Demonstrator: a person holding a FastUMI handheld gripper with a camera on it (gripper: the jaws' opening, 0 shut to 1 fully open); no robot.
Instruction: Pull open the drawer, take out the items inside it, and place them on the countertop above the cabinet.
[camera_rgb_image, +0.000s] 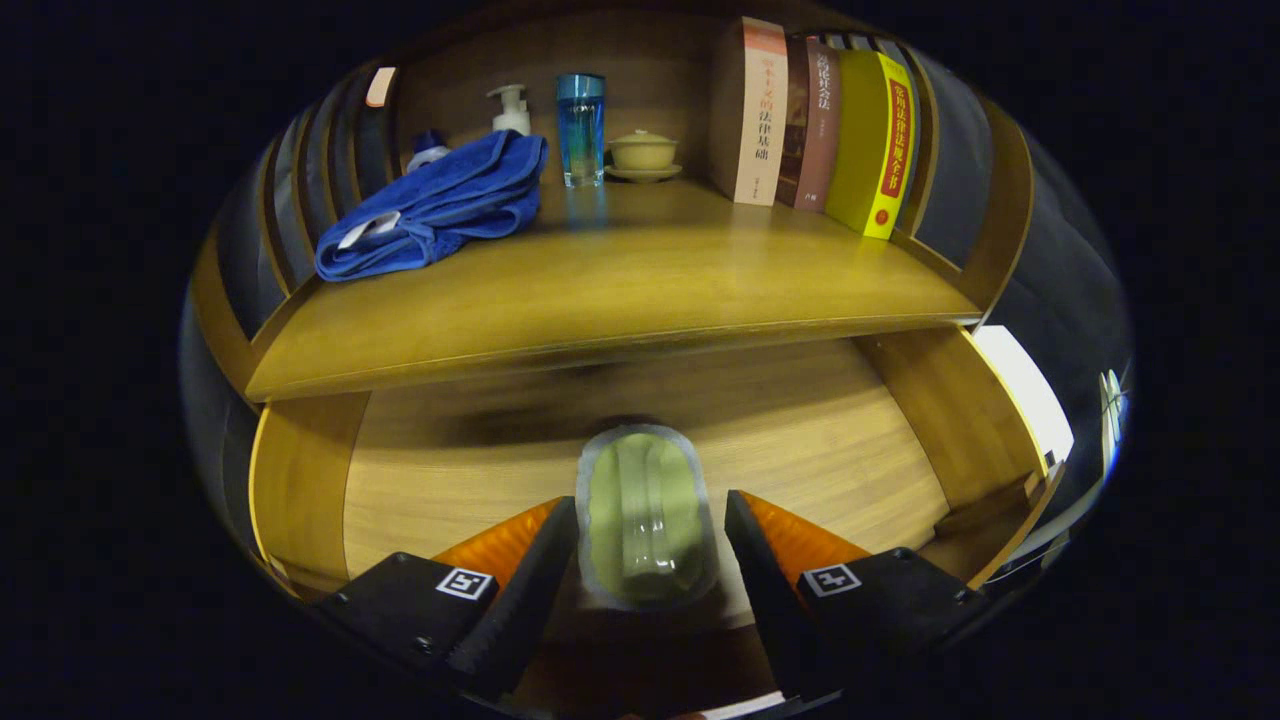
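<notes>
The wooden drawer (430, 480) stands pulled open under the countertop (620, 290). My gripper (650, 503) is over the drawer's floor, with a green oblong packet (645, 515) with a clear window between its two black fingers. Both fingers (545, 560) press on the packet's sides, and it stays sharp while the drawer floor behind it looks blurred. A dark shadow lies on the drawer floor just beyond the packet. No other item shows on the visible part of the drawer floor.
On the countertop lie a crumpled blue towel (440, 205), a white pump bottle (512, 110), a blue glass (581, 128) and a small lidded bowl on a saucer (642, 155). Several books (820, 125) stand at its right. The countertop's front middle is bare wood.
</notes>
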